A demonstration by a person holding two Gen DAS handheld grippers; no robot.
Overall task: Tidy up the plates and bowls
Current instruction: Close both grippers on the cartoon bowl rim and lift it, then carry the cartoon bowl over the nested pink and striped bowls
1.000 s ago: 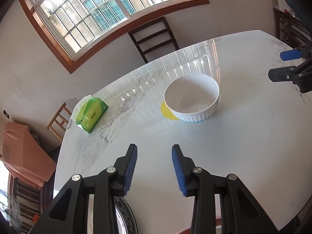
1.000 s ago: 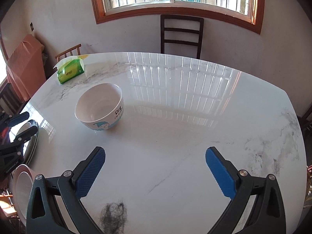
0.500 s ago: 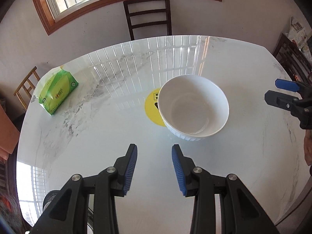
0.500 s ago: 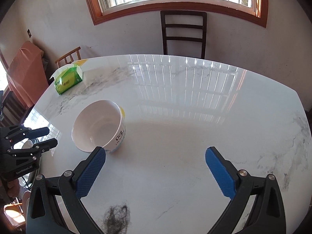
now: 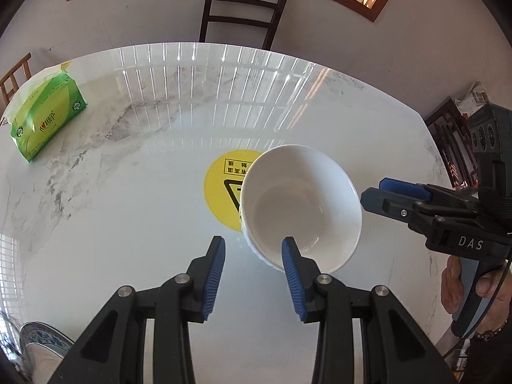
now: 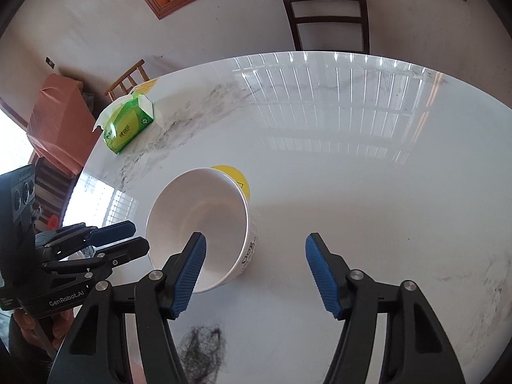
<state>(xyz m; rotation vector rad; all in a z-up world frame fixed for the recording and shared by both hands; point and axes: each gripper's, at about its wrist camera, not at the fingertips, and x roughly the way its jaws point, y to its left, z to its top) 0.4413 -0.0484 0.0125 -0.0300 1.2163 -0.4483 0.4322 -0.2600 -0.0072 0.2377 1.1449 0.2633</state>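
Both grippers have closed in on the white bowl (image 5: pixel 300 206) since a second ago: it was well up the desk (image 5: pixel 128 211) then, now it sits right at the fingertips in both wrist views

Right gripper (image 6: pixel 256 268) jaws are closing from wide open. Its left finger is over the bowl's inside and its right finger outside, so the near wall at 3 o'clock is between the pads, not pinched yet. Left gripper (image 5: pixel 252 268) unchanged, partly open, holding nothing; bowl rim just past its right fingertip

Reads as a rim grab by the right, so the bowl can be moved and stacked

Left view only: most of the yellow warning sticker (image 5: pixel 224 188) under the bowl at 9 o'clock, and a blue-patterned plate (image 5: pixel 44 342) at the desk's near edge, 7 o'clock. Right view only: printed mark on the bowl's outer wall, dark hair clump (image 6: pixel 201 348) on the desk at 6 o'clock

Green tissue pack (image 5: pixel 44 115) at far left, 10 o'clock, clear of the work
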